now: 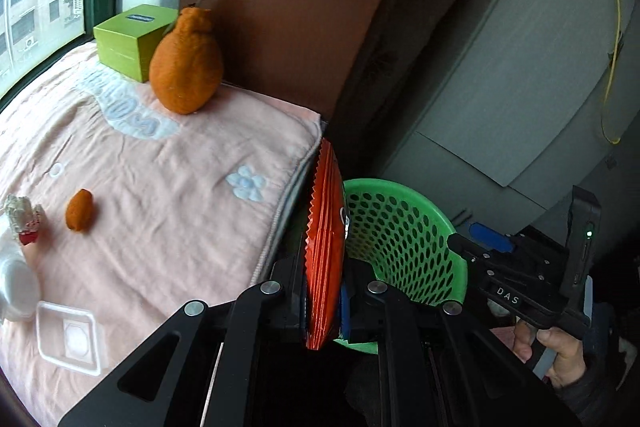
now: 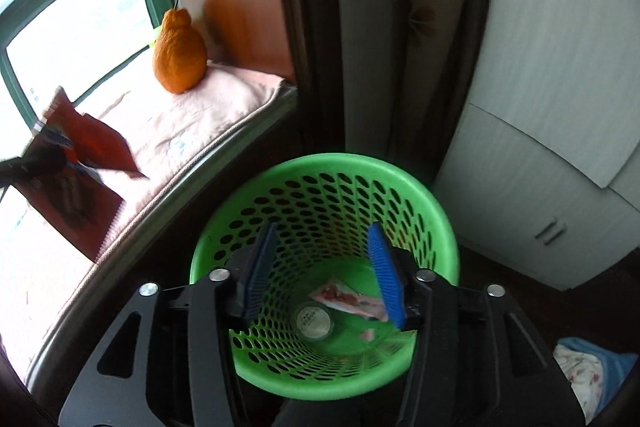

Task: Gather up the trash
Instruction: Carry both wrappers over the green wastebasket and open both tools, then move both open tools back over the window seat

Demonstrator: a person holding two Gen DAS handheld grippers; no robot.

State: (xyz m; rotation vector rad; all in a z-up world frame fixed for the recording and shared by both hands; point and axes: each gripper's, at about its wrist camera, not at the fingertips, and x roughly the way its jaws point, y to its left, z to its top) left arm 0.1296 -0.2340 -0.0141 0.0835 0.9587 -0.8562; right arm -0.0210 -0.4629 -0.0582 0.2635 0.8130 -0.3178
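My left gripper [image 1: 324, 303] is shut on a red snack wrapper [image 1: 325, 247], held edge-on at the ledge's edge beside the green perforated basket [image 1: 404, 227]. The wrapper also shows in the right wrist view [image 2: 94, 147], above the pink blanket. My right gripper [image 2: 326, 267] is open and empty, over the basket's mouth [image 2: 320, 167]. A pink wrapper [image 2: 348, 301] and a round lid [image 2: 314, 319] lie on the basket's bottom. On the blanket lie a piece of orange peel [image 1: 79, 210], a clear plastic tray [image 1: 68, 337], a crumpled wrapper [image 1: 22, 219] and a white cup [image 1: 16, 291].
A large orange fruit [image 1: 186, 61] and a green box [image 1: 134, 41] stand at the back of the pink blanket [image 1: 180, 187] by the window. A grey cabinet [image 2: 560, 147] stands right of the basket. Cloth [image 2: 592, 367] lies at the lower right.
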